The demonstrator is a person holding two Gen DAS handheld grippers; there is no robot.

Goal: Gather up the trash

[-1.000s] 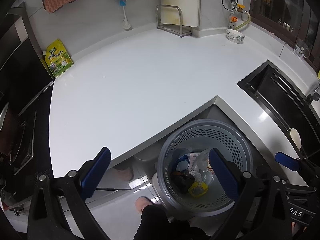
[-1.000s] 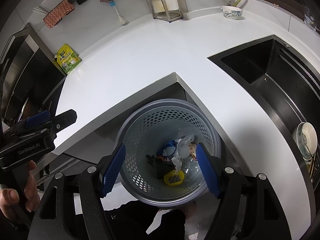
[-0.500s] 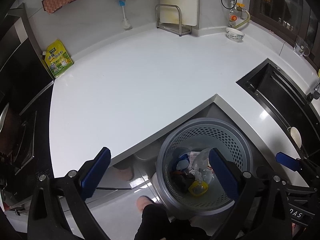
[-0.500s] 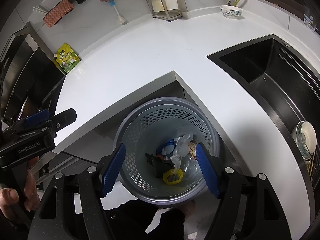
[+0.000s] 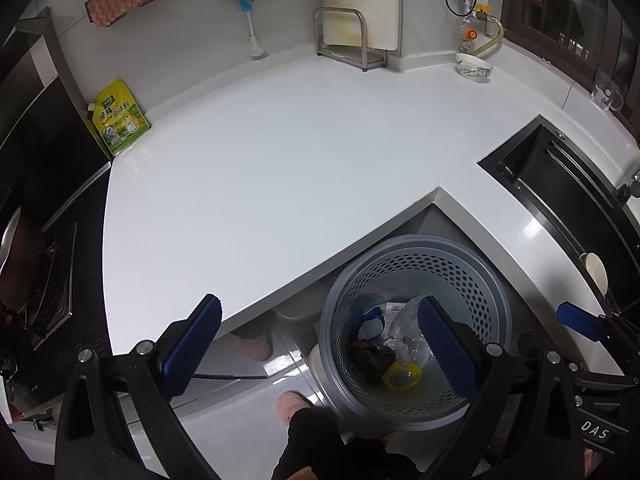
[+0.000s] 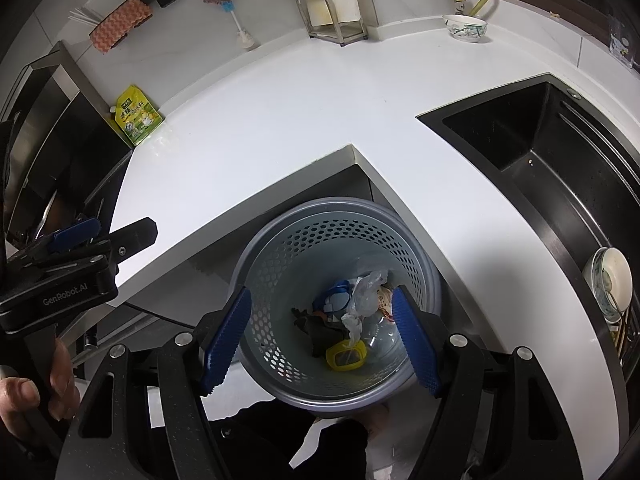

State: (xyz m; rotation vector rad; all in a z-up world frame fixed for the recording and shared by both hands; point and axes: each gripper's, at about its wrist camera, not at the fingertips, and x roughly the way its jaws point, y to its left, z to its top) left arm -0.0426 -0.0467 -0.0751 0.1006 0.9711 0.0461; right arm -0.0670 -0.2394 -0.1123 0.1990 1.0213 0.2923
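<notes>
My 2 hand-held grippers, left (image 5: 316, 344) and right (image 6: 320, 334), hang released and empty above the bin (image 6: 416, 252), tucked into the desk (image 5: 260, 184) corner for easy dropping; trash (image 6: 346, 322) lies inside.

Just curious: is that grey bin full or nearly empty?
Nearly empty. Inside the bin only a few scraps cover its bottom, and the perforated walls show bare above them.
</notes>
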